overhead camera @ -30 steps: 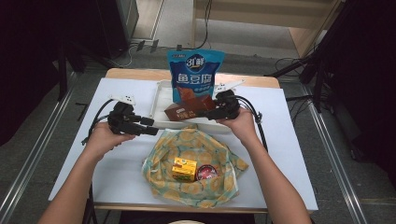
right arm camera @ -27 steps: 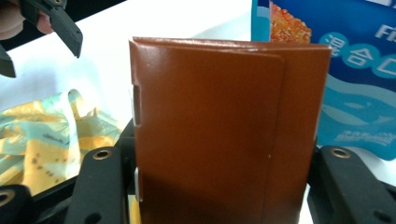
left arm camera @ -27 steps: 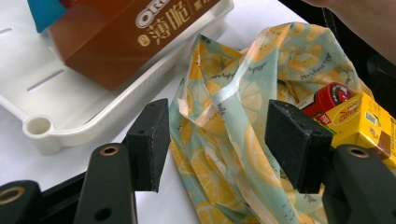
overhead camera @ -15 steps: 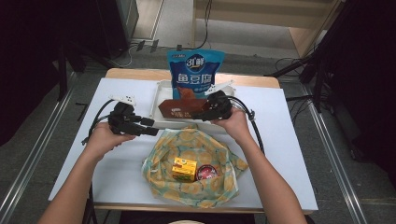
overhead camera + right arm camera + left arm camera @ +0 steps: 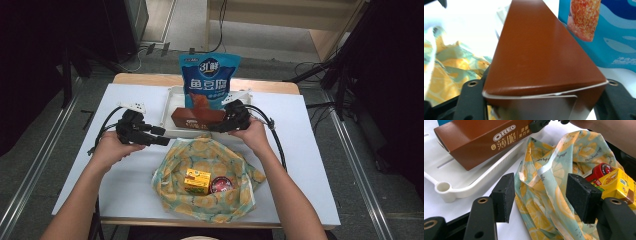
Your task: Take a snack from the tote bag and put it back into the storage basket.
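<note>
A person is sitting at a white table [image 5: 310,165], forearms coming in from the bottom of the high view. The right gripper [image 5: 226,121], just right of frame centre, is clamping one end of a brown Oreo box [image 5: 196,117]; in the right gripper view the box [image 5: 541,52] is running away up the middle of the frame, wedged between the two jaws at its lower edge. The box is lying lengthwise over the white plastic tray [image 5: 170,102] at upper centre, and from the left gripper view, where the box [image 5: 484,140] is sitting in the upper left, I cannot tell whether it is resting on the tray [image 5: 461,187] or hanging just above it.

A blue snack pouch [image 5: 209,80] is standing upright at the back of the tray, directly behind the box.

The left gripper [image 5: 161,136], at left of centre, is gaping wide with nothing between its jaws, pointing toward a lemon-print cloth bag [image 5: 210,200] spread open at lower centre. Inside the bag, a yellow carton [image 5: 196,180] and a red-lidded round tin [image 5: 220,185] are lying side by side. In the left gripper view the bag's folds [image 5: 549,185] are showing between the parted pads [image 5: 503,197], with the carton [image 5: 617,183] at the right edge.
</note>
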A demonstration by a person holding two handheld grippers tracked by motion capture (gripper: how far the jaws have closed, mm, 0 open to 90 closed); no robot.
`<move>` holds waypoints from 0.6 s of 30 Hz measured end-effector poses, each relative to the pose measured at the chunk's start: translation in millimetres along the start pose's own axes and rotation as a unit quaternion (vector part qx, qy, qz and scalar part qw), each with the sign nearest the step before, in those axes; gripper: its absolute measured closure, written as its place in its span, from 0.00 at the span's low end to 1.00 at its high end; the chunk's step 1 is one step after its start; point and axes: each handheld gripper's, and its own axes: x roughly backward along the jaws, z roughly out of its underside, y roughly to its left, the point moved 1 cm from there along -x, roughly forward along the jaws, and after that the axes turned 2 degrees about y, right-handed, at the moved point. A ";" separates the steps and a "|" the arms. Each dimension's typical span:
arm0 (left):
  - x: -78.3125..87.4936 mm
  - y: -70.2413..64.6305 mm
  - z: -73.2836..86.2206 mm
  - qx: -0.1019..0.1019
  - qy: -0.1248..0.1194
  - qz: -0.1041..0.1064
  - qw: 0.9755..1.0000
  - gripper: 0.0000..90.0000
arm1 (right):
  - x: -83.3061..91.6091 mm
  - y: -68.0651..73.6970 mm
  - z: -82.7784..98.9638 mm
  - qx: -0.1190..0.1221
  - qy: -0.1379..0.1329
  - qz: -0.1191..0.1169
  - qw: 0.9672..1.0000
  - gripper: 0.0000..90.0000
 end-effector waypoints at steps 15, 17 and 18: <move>0.0 -0.1 0.1 0.000 0.000 0.000 1.000 0.45 | -1.9 -3.4 3.2 -0.001 -0.003 0.006 1.000 0.36; 0.1 -0.2 0.1 0.000 -0.001 0.000 1.000 0.45 | -1.9 -4.3 4.5 -0.005 -0.008 0.005 1.000 0.36; 0.1 -0.1 0.1 0.000 -0.001 0.000 1.000 0.45 | -1.9 -4.3 4.5 -0.005 -0.008 0.005 1.000 0.36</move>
